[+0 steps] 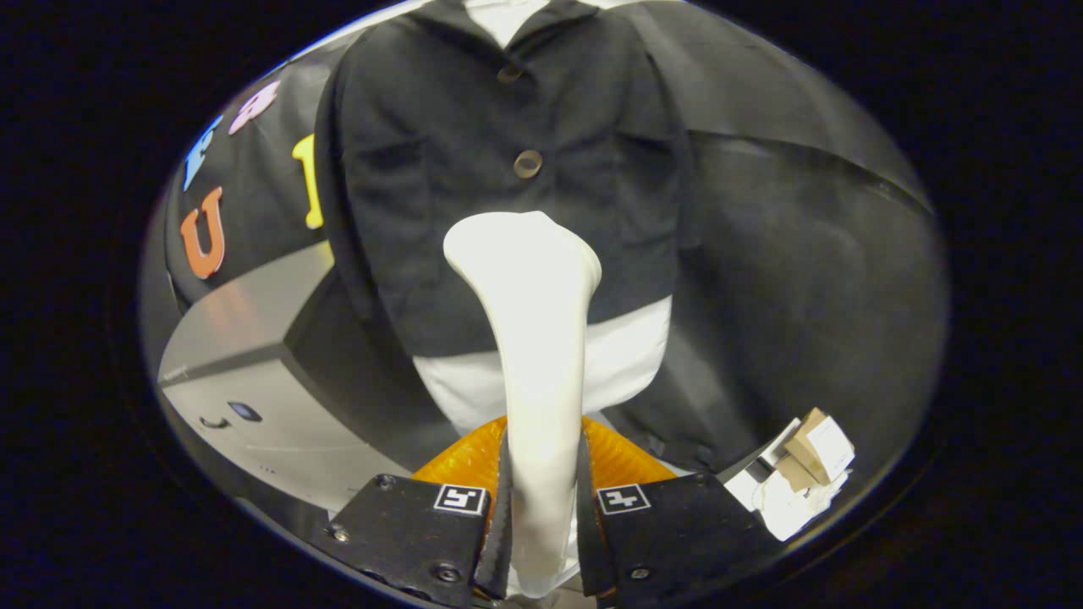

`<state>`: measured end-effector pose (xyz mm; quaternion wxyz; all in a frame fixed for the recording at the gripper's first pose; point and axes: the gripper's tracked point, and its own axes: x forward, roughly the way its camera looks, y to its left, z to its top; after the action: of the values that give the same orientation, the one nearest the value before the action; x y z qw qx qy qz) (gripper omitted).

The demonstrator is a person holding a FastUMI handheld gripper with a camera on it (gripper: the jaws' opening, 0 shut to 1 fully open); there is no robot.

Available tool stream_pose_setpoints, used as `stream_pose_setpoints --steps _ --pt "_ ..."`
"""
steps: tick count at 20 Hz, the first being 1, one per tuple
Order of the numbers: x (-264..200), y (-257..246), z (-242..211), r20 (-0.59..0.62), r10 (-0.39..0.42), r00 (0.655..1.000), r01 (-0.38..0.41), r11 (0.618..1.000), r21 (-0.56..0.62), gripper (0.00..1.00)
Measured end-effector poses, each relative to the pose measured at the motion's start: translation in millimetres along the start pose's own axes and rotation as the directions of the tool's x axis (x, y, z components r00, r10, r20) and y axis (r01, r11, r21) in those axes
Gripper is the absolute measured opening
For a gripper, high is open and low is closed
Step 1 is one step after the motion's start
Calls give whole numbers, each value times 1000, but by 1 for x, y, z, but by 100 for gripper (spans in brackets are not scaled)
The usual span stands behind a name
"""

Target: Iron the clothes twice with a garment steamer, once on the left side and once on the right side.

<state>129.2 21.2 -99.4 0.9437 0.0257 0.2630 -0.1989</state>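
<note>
One cream-white plastic garment steamer (529,338) stands upright between the tongs (541,507), which are clamped on its handle from both sides, its flared head against the front of one black two-button jacket (474,186) worn over a white shirt (626,355). One orange translucent part (461,461) sits just behind the tongs. A grey counter (254,372) lies left, with crumpled white and brown packaging (804,474) near right.

Staged recording booth: black cloth wall (804,254), grey tabletop (254,338), dark jacket (508,194) displayed on white form.
</note>
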Motion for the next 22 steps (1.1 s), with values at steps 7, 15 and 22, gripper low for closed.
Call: stream_pose_setpoints --steps 7,15,22 --pt "-56 -64 127 262 -102 960 70 989 127 35" --pt "-119 -108 302 556 -101 825 -12 981 195 35" --pt "-120 -111 397 694 -76 716 -49 986 158 35"
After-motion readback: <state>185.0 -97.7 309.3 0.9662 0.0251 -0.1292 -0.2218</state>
